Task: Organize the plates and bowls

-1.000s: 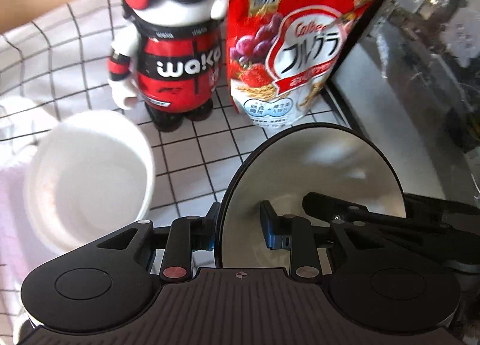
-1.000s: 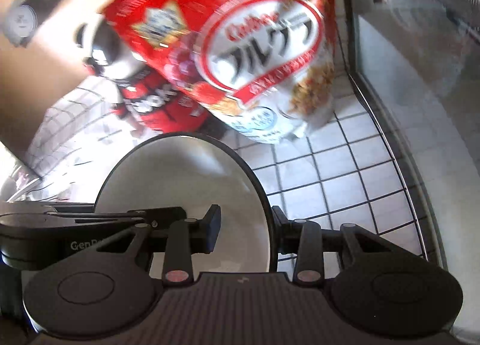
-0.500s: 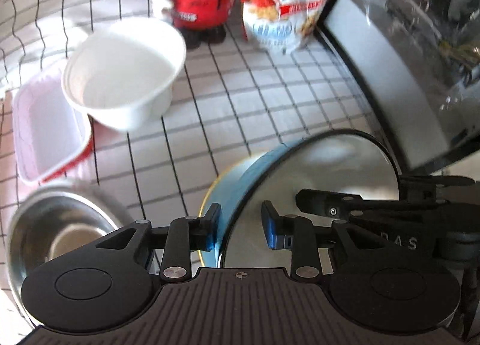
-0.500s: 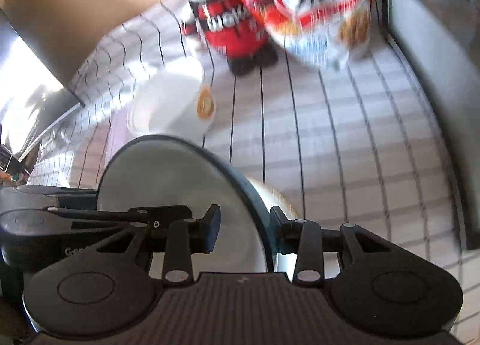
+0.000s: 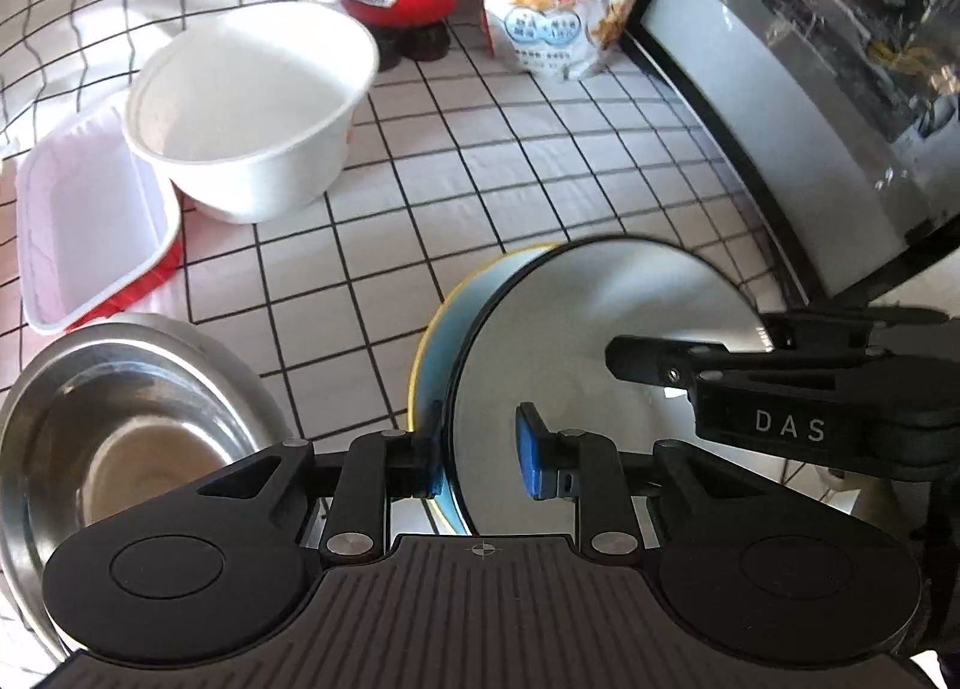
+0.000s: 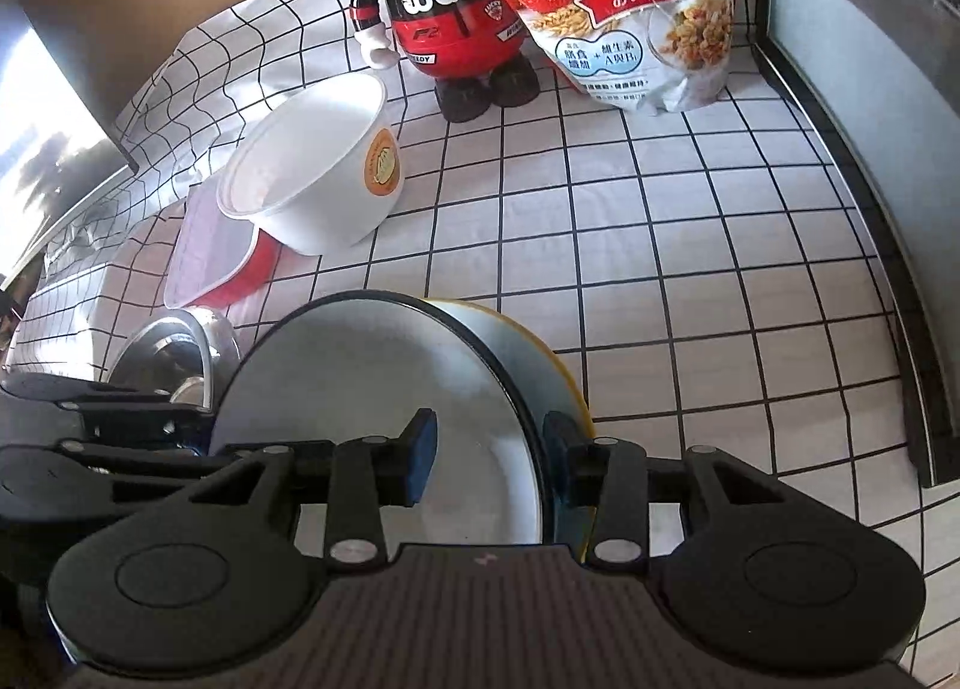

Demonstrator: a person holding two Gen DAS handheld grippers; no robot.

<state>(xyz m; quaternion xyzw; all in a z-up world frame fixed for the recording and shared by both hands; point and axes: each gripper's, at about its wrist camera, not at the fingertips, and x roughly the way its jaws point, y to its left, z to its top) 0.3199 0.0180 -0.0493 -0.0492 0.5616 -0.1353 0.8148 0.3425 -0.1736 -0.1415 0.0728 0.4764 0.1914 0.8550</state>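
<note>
Left wrist: plate (image 5: pixel 600 329) rim btwn closing fingers (image 5: pixel 531 458), over yellow-rimmed plate (image 5: pixel 438 329).

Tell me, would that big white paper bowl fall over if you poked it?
Probably it would slide or tip easily. The white paper bowl looks thin-walled and empty, so likely very light. It already sits tilted, leaning on the pink-lidded container, so a nudge could rock it. Its thin rim would likely flex if squeezed.
</note>
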